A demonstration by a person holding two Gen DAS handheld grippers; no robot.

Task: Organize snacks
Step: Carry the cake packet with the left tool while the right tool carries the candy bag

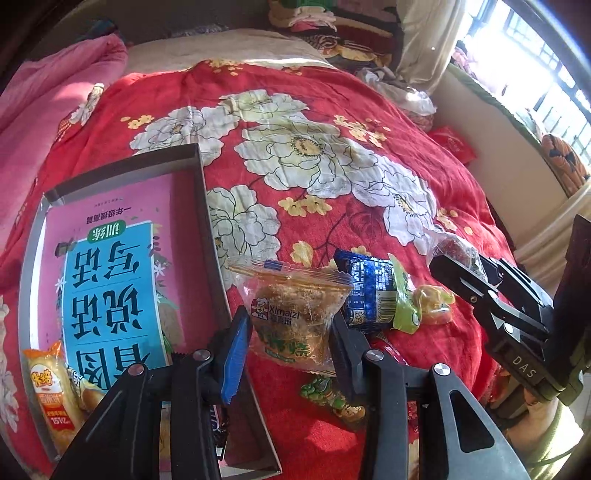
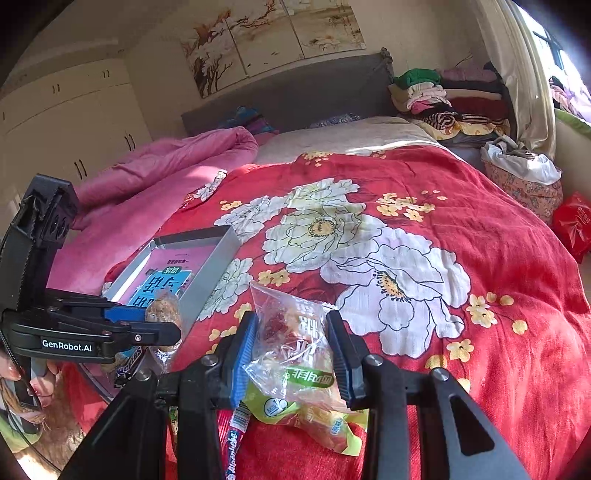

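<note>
Pinching a clear "Ximaizi" snack bag (image 1: pixel 295 314), the left gripper (image 1: pixel 291 343) had its jaws closed on it beside the grey box (image 1: pixel 207 229). The right gripper (image 2: pixel 291 354) clamped another clear packet (image 2: pixel 291 332) above an "Alpenliebe" stick (image 2: pixel 234 439) on the bed (image 2: pixel 480 258).

Red floral bedspread (image 2: pixel 424 206), pink quilt (image 2: pixel 155 173), folded clothes (image 2: pixel 443 99), wall painting (image 2: pixel 273 33).

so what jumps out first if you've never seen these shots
The red floral bedspread fills both views. Each claw grips a clear snack packet: the left claw a Ximaizi bag, the right claw a red-filled packet. A grey box with a pink book lies left.
</note>
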